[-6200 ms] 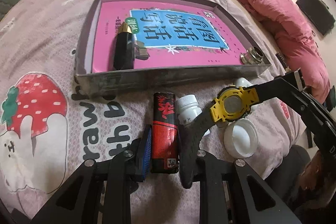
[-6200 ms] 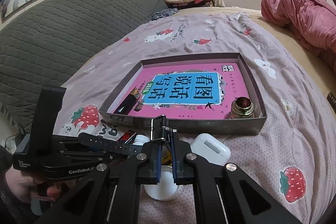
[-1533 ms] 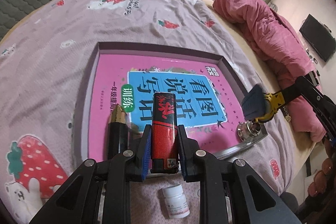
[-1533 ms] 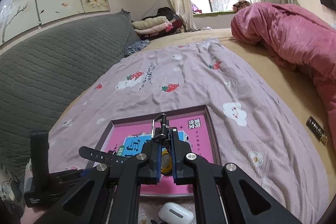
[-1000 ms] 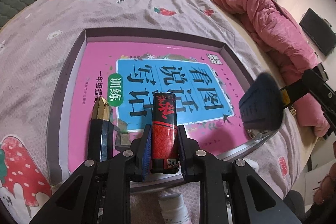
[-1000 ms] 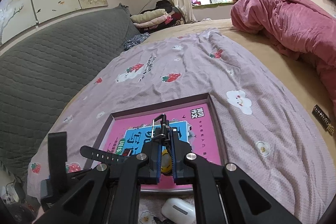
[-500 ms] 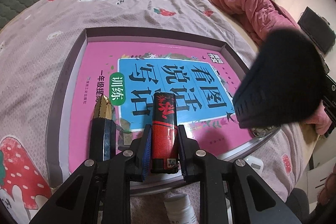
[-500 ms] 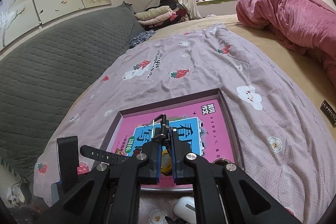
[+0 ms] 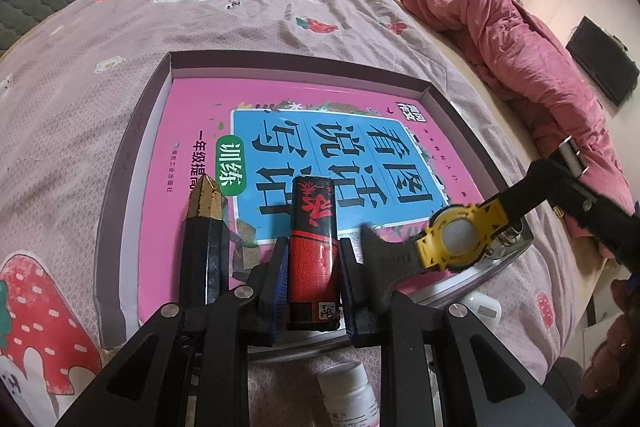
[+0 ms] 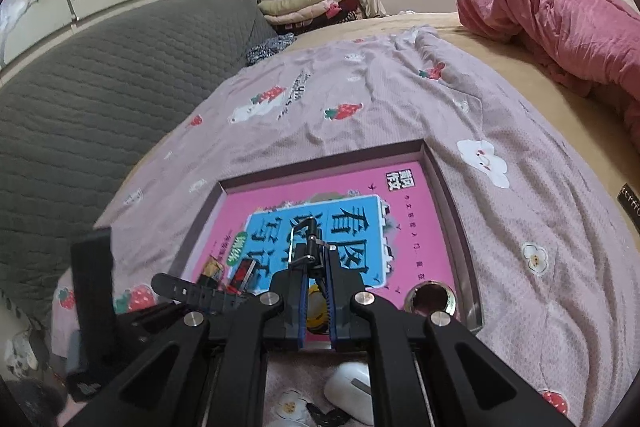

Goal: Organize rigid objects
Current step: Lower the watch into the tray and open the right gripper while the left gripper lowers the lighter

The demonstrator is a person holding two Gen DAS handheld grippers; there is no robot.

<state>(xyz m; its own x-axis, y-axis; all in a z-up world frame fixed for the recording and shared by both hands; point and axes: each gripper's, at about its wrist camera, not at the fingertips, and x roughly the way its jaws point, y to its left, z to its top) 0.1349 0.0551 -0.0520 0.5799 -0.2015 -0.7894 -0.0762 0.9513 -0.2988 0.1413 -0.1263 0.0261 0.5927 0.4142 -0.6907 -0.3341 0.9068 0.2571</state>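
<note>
Swinging lower beside clamped left hand-held gripper (image 9: 312, 279) (red-and-black lighter (image 9: 312, 247)): right hand-held gripper (image 10: 316, 291), clamping yellow-cased black-strapped watch (image 9: 454, 241), nearing grey tray's (image 9: 120, 179) near edge.

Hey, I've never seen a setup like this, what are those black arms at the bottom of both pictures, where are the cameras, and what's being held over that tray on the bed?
The black arms are handheld tongs, one in each of a person's hands, not a robot. A wide-angle camera sits on each, looking along its two fingers.

The left view shows the left tongs shut on a red and black lighter. The right view shows the right tongs shut on the strap of a yellow watch, which also shows in the left view.

Both hang over a shallow tray on the bed, lined with a pink book. In the tray lie a black and gold pointed piece and a metal ring-shaped part. On the bedspread nearby are a white pill bottle and a white earbud case.
</note>
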